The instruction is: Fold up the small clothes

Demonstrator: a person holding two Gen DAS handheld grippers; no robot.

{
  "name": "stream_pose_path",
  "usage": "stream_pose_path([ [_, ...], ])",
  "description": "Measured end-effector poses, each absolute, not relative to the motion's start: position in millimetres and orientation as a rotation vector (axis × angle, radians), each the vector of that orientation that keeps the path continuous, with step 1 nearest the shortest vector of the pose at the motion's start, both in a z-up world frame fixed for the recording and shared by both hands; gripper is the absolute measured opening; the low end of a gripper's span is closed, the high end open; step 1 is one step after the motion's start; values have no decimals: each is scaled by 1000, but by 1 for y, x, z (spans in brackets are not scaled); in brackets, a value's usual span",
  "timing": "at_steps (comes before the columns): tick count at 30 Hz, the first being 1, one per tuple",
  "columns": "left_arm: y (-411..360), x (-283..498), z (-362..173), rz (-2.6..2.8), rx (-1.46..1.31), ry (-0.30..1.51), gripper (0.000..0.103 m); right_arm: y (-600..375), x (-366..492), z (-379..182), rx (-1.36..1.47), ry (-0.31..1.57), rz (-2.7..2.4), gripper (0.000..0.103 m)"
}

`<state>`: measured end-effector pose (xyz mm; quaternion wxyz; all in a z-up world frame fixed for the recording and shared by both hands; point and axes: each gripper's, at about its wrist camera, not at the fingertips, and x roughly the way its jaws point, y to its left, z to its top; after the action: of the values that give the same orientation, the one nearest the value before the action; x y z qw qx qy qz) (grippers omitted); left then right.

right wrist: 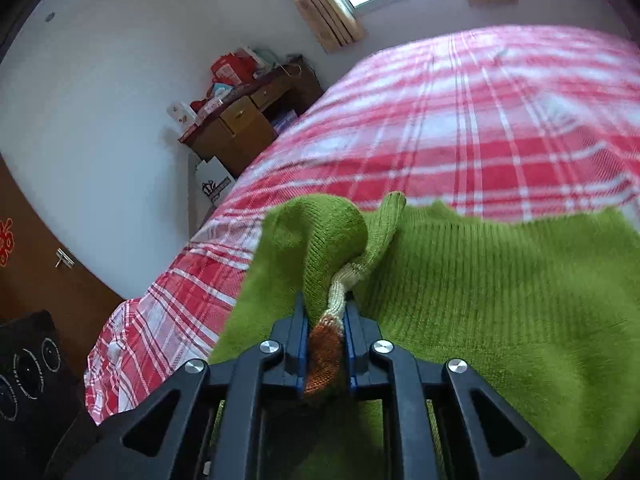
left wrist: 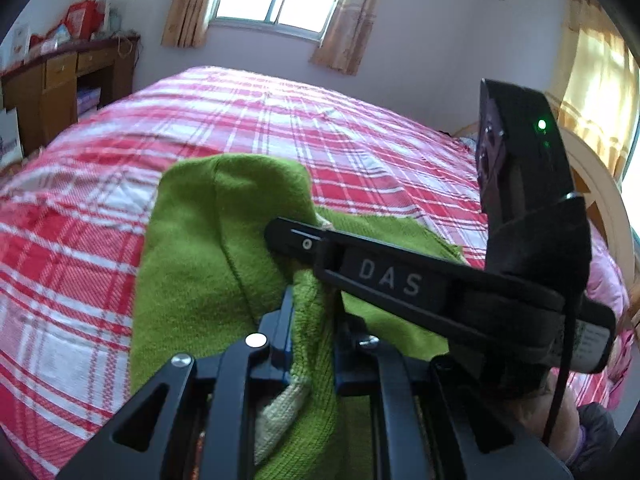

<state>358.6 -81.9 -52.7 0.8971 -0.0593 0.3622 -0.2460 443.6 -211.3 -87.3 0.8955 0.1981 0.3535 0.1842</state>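
Both grippers pinch the green knitted sweater at the near edge of the bed.

The left gripper [left wrist: 312,300] and right gripper [right wrist: 325,320] are each clamped on a bunched fold of the sweater [left wrist: 208,248]; the right one catches its cream-and-orange trim [right wrist: 326,344]. The rest lies on the plaid bedspread [left wrist: 360,128]. Best to lift both ends level, keep the knit taut between them and lay it over evenly.

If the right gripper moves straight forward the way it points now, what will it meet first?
Probably the raised fold of the green knitted garment that the right gripper already pinches; beyond it lies the plaid bedcover. Depth is unclear.
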Motion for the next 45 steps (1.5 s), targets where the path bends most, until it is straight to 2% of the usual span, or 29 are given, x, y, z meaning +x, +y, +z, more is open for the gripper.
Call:
stream_pose_path([
  [17, -167, 346, -39, -655, -39, 776, 13, -303, 404, -74, 494, 665, 290, 13],
  [30, -249, 346, -56, -689, 65, 873, 13, -388, 385, -102, 526, 724, 165, 13],
  [45, -262, 342, -62, -654, 121, 851, 15, -405, 384, -121, 598, 706, 191, 12],
])
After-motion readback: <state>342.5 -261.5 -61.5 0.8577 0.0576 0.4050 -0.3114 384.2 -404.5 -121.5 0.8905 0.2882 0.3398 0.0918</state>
